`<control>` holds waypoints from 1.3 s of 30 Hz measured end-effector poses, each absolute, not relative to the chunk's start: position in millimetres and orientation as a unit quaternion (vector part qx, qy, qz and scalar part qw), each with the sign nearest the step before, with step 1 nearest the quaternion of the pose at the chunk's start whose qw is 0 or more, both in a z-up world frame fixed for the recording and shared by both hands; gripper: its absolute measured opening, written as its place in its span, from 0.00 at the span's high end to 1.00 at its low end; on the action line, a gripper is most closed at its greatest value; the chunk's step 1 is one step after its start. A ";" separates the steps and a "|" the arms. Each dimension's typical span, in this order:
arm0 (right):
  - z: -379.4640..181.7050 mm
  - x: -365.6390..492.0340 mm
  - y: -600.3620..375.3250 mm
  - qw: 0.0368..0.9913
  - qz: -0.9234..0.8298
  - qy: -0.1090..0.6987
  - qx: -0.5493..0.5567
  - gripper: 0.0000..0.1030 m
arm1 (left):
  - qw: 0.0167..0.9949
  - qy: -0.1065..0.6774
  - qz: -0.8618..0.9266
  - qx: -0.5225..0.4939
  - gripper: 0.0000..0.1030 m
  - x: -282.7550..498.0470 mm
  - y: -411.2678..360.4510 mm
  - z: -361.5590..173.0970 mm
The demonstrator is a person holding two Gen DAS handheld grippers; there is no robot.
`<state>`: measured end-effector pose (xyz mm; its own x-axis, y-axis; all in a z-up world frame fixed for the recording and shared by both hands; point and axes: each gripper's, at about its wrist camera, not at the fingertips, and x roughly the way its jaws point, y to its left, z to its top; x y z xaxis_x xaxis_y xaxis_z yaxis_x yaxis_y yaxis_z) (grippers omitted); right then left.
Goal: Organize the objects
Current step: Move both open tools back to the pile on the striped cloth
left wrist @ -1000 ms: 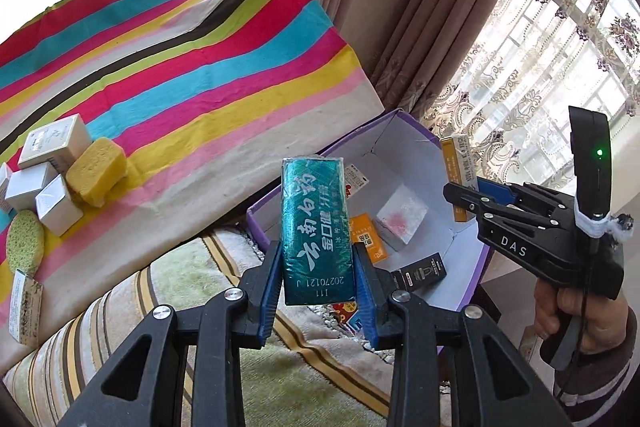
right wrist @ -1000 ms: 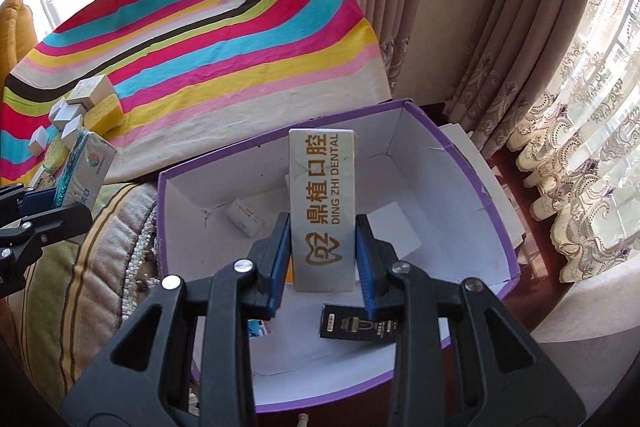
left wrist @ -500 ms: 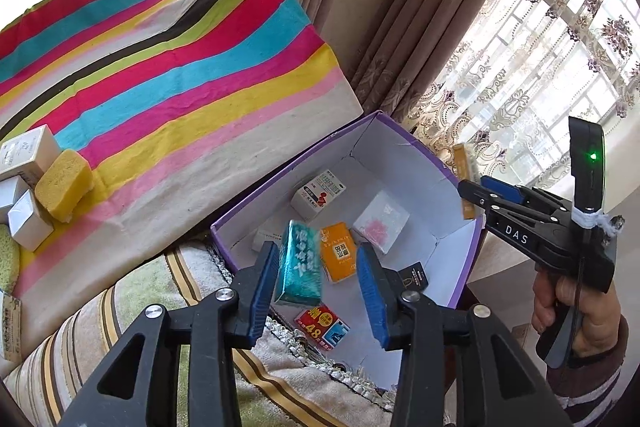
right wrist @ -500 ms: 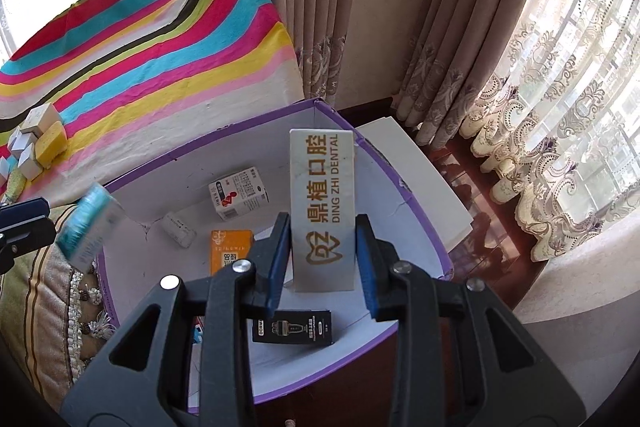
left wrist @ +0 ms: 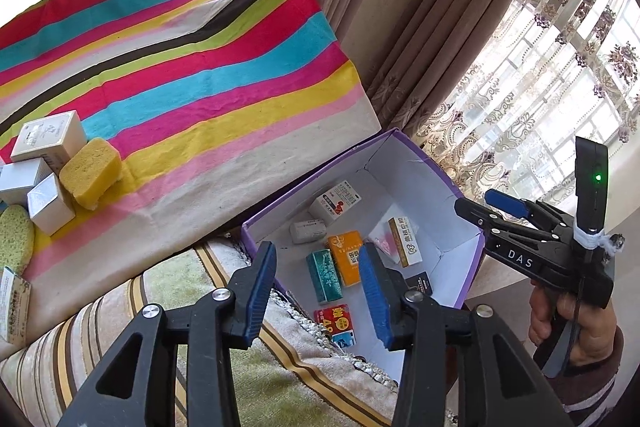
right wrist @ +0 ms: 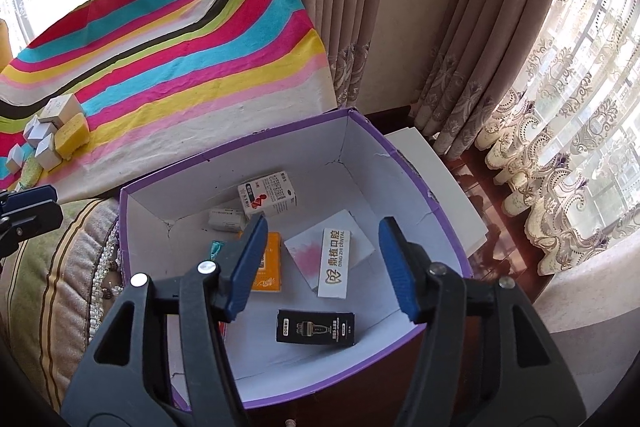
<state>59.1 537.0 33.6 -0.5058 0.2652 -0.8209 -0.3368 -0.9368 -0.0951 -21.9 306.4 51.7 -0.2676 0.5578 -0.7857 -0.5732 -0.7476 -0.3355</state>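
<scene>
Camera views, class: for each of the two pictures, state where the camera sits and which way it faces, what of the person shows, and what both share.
Left wrist view: on the left tongs, facing down into the purple-rimmed white cardboard box; its open blue-padded fingers show, plus the right tongs and the hand holding them.
Right wrist view: on the right tongs, facing down over the same box; its open fingers and the left tongs' tip at the picture's left edge show.
Shared: the box, the white dental box, the striped cloth.

Black gripper [left wrist: 318,291], blue-padded fingers [left wrist: 262,291]
</scene>
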 end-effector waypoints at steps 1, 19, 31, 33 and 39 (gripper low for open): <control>34.4 58.3 534.3 0.170 0.867 0.037 -0.466 0.39 | 0.353 0.005 0.798 -0.489 0.57 -22.4 303.0 52.4; 44.9 32.6 459.0 0.080 0.879 0.015 -0.469 0.37 | 0.299 -0.048 0.819 -0.487 0.56 -40.1 229.4 57.7; 48.8 18.5 405.8 0.030 0.881 -0.018 -0.472 0.36 | 0.255 -0.077 0.830 -0.490 0.56 -45.9 161.0 53.3; 48.9 16.5 398.9 0.024 0.881 -0.023 -0.472 0.36 | 0.248 -0.081 0.831 -0.490 0.56 -45.8 149.9 52.0; 47.5 11.9 381.5 0.008 0.881 -0.034 -0.473 0.36 | 0.220 -0.083 0.837 -0.494 0.56 -47.3 118.8 46.1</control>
<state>11.9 381.5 47.5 -0.5531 0.0465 -0.8318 0.0176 -0.9976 -0.0675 -47.3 118.8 46.1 -0.4145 0.4496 -0.7912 -0.2859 -0.8897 -0.3558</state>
